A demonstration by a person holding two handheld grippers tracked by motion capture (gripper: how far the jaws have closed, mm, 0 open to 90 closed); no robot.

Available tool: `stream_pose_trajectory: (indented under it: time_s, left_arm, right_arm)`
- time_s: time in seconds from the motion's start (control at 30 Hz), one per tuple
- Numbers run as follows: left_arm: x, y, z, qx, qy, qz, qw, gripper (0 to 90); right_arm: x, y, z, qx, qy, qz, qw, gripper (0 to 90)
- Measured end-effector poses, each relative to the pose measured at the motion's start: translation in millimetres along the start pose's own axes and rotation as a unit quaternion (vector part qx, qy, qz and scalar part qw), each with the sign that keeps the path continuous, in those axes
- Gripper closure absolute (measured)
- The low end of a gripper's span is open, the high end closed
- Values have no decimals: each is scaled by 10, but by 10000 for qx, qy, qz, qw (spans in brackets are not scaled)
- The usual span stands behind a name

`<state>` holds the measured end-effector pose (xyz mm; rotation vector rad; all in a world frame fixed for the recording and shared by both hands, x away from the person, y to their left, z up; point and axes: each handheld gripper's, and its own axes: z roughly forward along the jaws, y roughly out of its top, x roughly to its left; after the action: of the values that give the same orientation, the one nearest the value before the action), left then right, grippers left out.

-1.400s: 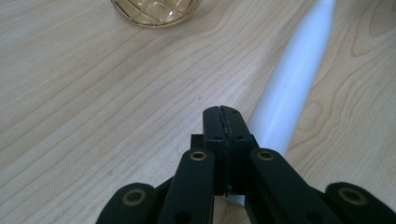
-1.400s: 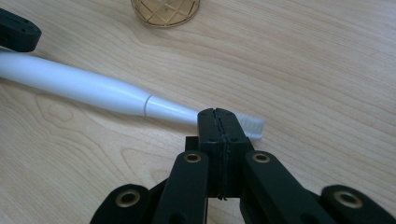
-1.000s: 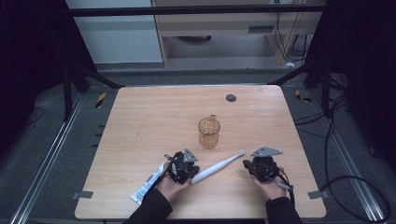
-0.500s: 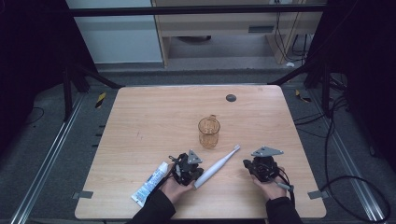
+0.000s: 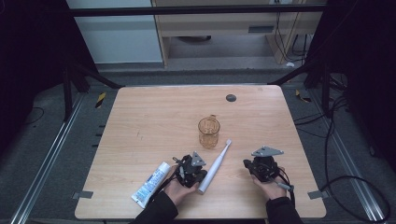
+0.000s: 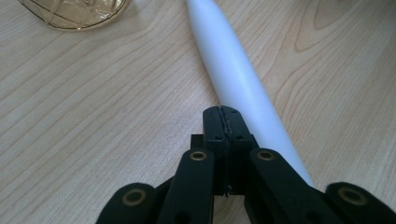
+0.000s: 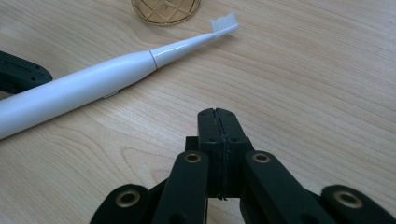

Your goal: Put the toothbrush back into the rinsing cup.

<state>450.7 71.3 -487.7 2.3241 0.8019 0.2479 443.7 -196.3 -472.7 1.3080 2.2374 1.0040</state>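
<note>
The electric toothbrush [image 5: 214,165] was found lying flat on the surface [image 5: 154,116], handle end near the person's side and bristle head pointed up toward the amber glass cup [image 5: 208,132], stopping just short of it. So nothing looked done yet, judging by that: the brush hadn't been lifted, and if it was meant to end up standing in the cup, that whole part was still left.

The left tongs [image 6: 223,112] were seen pressed fully together with nothing between them, their tip parked right against the side of the white handle, touching or nearly so; a nudge rather than a grab, by the looks of it. The right tongs [image 7: 216,114] were shut tight too, empty, resting on bare wood a bit to the right of the brush.

As for containers, the cup was upright and looked empty, nothing could be made out inside through the patterned glass. A toothpaste tube [image 5: 150,184] was lying flat just left of the left hand [image 5: 175,189], cap state too small to tell. A small dark round disc [image 5: 230,97] was sitting further back on the surface, well apart from everything.
</note>
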Motion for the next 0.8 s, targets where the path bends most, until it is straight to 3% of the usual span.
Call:
stream_pose_trajectory:
  time_s: [0.57,0.8]
  left_arm:
    - [-24,-2,-21,-23,-8,43,10000,894]
    - [22,-32,-134,-86,63,29,9999,894]
  right_arm:
    - [0,1,-5,-13,-7,-10,10000,899]
    - [9,8,-19,-42,0,25,10000,897]
